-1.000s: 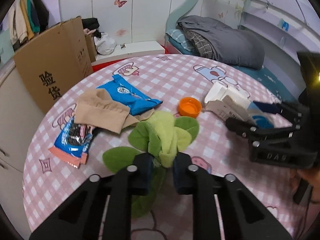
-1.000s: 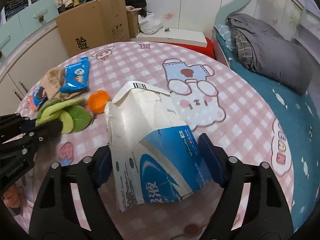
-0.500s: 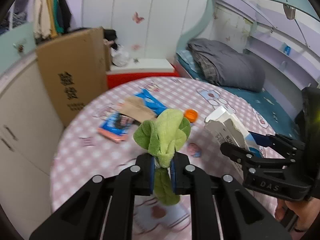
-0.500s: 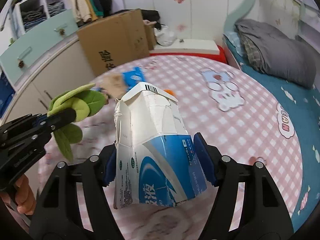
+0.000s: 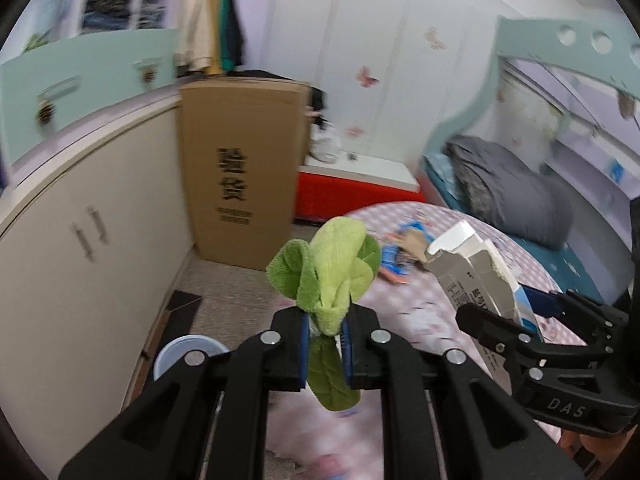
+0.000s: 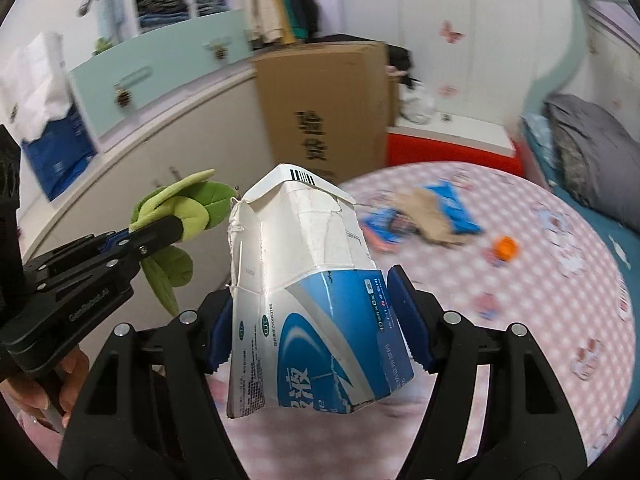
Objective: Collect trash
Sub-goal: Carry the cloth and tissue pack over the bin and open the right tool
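Note:
My left gripper (image 5: 325,330) is shut on a green plush vegetable (image 5: 332,268) and holds it in the air over the table's left edge; it also shows in the right wrist view (image 6: 176,210). My right gripper (image 6: 310,316) is shut on a crumpled white and blue carton (image 6: 308,296), held above the table; the carton shows at the right of the left wrist view (image 5: 476,276). Blue snack wrappers (image 6: 448,210), a beige cloth (image 6: 424,204) and an orange cap (image 6: 506,247) lie on the pink checked table (image 6: 560,300).
A round blue-rimmed bin (image 5: 188,354) stands on the floor below left of the table. A tall cardboard box (image 5: 240,168) leans by the cream cabinets (image 5: 80,248). A bed with a grey quilt (image 5: 512,196) is at the right.
Both grippers have risen and swung left with their loads. The view now takes in the floor, cabinets and the bin beside the table.

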`<state>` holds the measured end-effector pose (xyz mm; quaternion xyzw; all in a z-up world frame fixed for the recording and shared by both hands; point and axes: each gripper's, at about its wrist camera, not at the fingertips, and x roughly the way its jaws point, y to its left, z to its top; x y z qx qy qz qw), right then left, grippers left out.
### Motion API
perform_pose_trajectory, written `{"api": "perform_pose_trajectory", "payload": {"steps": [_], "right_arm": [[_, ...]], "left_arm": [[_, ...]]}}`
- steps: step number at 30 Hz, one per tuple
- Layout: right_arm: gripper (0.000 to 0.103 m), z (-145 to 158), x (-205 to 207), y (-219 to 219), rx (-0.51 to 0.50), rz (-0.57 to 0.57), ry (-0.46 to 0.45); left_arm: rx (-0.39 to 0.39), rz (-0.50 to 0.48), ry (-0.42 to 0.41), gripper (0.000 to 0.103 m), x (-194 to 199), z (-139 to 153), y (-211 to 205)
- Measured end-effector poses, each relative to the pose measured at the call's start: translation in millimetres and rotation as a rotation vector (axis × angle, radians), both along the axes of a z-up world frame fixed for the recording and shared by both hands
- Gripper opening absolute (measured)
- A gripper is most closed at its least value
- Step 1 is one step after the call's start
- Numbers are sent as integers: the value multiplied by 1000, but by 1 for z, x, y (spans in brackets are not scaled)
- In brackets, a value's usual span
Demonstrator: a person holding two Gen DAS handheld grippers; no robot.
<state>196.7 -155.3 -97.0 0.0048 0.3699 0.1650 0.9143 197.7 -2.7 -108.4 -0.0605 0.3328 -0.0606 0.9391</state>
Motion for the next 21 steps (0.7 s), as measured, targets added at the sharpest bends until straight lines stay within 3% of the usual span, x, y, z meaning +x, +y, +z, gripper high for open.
{"api": "perform_pose_trajectory", "payload": {"steps": [8,13,18,21], "right_arm": [[68,-14,20,112,14,179,26],[68,-34,40,171,18,247,58],[70,-60,58,217,14,278,87],[78,-76,75,242,38,273,78]], "left_arm": [[1,210,26,13,-5,-11,106],[-5,336,78,13,5,-33,166],[14,452,128,13,17,-57,213],[26,507,156,13,22,-73,236]]}}
